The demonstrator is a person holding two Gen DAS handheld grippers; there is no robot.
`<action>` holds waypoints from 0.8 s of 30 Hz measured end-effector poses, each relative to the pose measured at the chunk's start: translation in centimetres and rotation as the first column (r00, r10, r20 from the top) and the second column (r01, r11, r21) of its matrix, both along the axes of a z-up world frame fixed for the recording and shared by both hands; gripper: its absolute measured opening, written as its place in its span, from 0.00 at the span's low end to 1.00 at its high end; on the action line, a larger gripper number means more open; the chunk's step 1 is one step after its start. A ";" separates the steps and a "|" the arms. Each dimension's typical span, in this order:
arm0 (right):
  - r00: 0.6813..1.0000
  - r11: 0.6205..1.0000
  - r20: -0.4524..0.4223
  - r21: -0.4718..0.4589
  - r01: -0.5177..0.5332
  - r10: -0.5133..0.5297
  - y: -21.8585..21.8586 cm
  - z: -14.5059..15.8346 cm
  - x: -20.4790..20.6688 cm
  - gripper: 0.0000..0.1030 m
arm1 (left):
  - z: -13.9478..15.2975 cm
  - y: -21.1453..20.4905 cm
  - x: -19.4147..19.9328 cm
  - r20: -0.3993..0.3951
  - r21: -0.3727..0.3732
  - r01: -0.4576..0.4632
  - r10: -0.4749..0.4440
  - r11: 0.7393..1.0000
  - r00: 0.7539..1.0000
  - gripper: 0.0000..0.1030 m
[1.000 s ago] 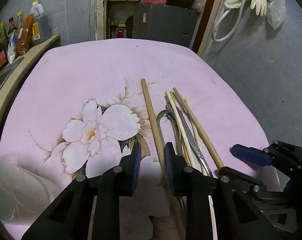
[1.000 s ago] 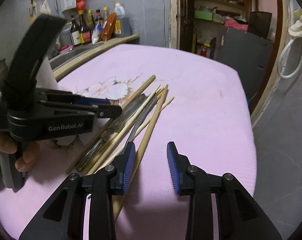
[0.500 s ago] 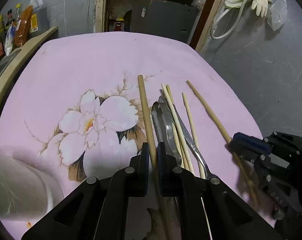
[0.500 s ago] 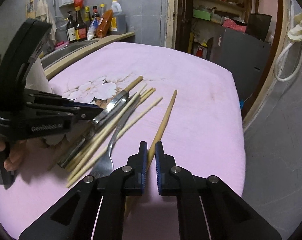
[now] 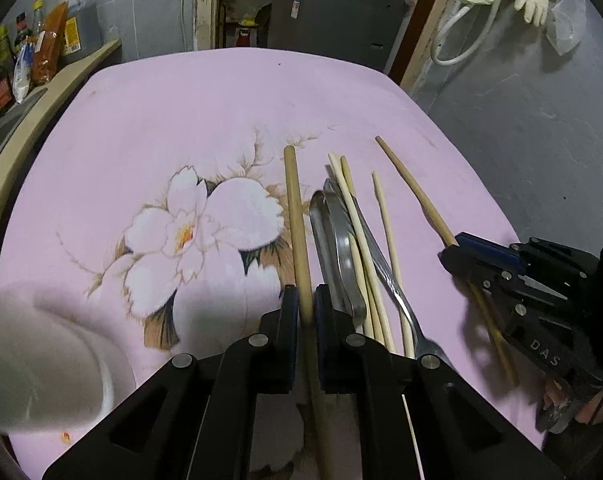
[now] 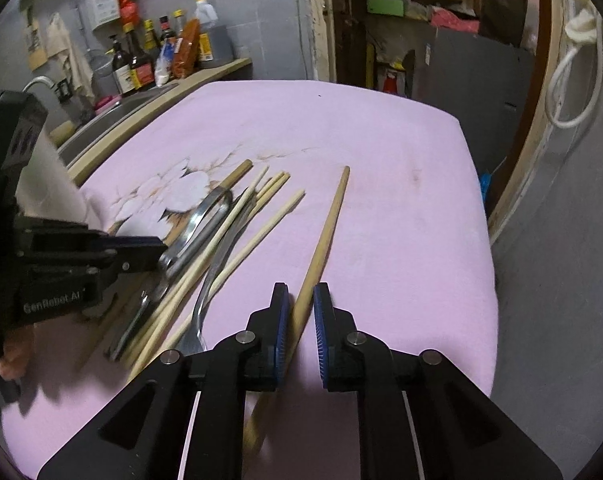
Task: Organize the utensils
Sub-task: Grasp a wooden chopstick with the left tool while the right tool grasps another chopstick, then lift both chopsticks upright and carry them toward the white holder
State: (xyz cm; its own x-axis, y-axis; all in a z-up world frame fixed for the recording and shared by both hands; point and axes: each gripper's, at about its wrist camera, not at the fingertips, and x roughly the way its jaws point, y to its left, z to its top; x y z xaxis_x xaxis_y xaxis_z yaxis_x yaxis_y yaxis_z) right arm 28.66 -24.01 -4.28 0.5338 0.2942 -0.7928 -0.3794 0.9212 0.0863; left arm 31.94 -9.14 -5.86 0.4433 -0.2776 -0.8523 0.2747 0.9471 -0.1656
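Note:
On the pink flowered cloth (image 5: 189,120) lies a row of utensils. My left gripper (image 5: 306,304) is shut on a thick wooden stick (image 5: 295,216), the leftmost one. Beside it lie metal tongs (image 5: 333,240), several thin chopsticks (image 5: 357,220) and a fork (image 5: 401,296). My right gripper (image 6: 301,304) has its jaws a little apart around a long tapered wooden chopstick (image 6: 327,232), which lies apart to the right of the pile (image 6: 221,232). The right gripper shows in the left wrist view (image 5: 457,248) with that chopstick (image 5: 413,192).
A white blurred object (image 5: 33,352) sits at the near left. A counter with a sink and bottles (image 6: 153,60) runs along the left edge of the table. The cloth's right edge (image 6: 481,216) drops to a grey floor. A doorway and shelves stand behind.
My left gripper closed on the thick stick. My right gripper closed on the tapered chopstick, shifted it right out of the pile, and has now loosened slightly around it.

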 end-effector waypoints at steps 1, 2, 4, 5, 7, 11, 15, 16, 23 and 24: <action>1.000 1.000 -0.016 0.014 0.012 -0.012 -0.1 0.0 0.7 0.10 | 0.0 -0.1 0.3 -0.007 0.001 0.000 0.000 1.000 1.000 0.07; 0.999 1.000 -0.030 0.022 0.018 -0.018 -0.2 -0.1 1.3 0.11 | 0.1 -0.1 0.6 -0.015 0.001 0.000 0.000 1.000 1.000 0.07; 0.999 0.999 -0.049 0.027 0.024 -0.023 -0.2 -0.2 2.1 0.11 | 0.0 -0.1 1.2 -0.033 -0.004 -0.001 0.001 1.000 0.999 0.07; 0.998 0.999 -0.056 0.026 0.026 -0.025 -0.2 -0.2 2.4 0.12 | 0.0 0.0 1.3 -0.039 -0.010 -0.006 0.006 1.000 0.999 0.07; 0.996 0.999 -0.081 0.034 0.028 -0.025 -0.1 -0.3 3.2 0.13 | -0.1 0.2 1.6 -0.052 -0.035 -0.023 0.021 0.999 0.998 0.07; 0.994 0.997 -0.097 0.042 0.060 -0.055 -0.2 -0.4 3.7 0.09 | 0.0 0.6 1.9 -0.058 -0.056 -0.036 0.033 0.998 0.998 0.06; 0.994 0.995 -0.068 0.053 0.090 -0.086 -0.4 -0.3 3.0 0.05 | 0.0 0.9 1.4 -0.066 -0.071 -0.062 0.057 0.996 0.996 0.05; 0.994 0.993 -0.067 0.074 0.094 -0.089 -0.5 -0.2 2.6 0.04 | 0.2 0.9 1.2 -0.065 -0.075 -0.068 0.064 0.995 0.996 0.05; 0.995 0.972 0.010 0.215 0.091 -0.095 -1.4 1.5 -1.0 0.04 | 2.3 2.1 -2.4 0.050 -0.143 -0.079 0.087 0.987 0.995 0.05; 0.994 0.969 0.039 0.231 0.088 -0.099 -1.3 2.0 -1.8 0.04 | 2.8 2.3 -3.2 0.086 -0.157 -0.073 0.088 0.985 0.992 0.05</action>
State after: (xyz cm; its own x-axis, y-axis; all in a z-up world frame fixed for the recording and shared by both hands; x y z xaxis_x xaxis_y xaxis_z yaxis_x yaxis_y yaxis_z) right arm 26.86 -25.34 -2.28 0.6048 0.4114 -0.6819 -0.3018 0.9108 0.2818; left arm 28.77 -6.82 -3.03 0.5441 -0.3617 -0.7570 0.2193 0.9322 -0.2878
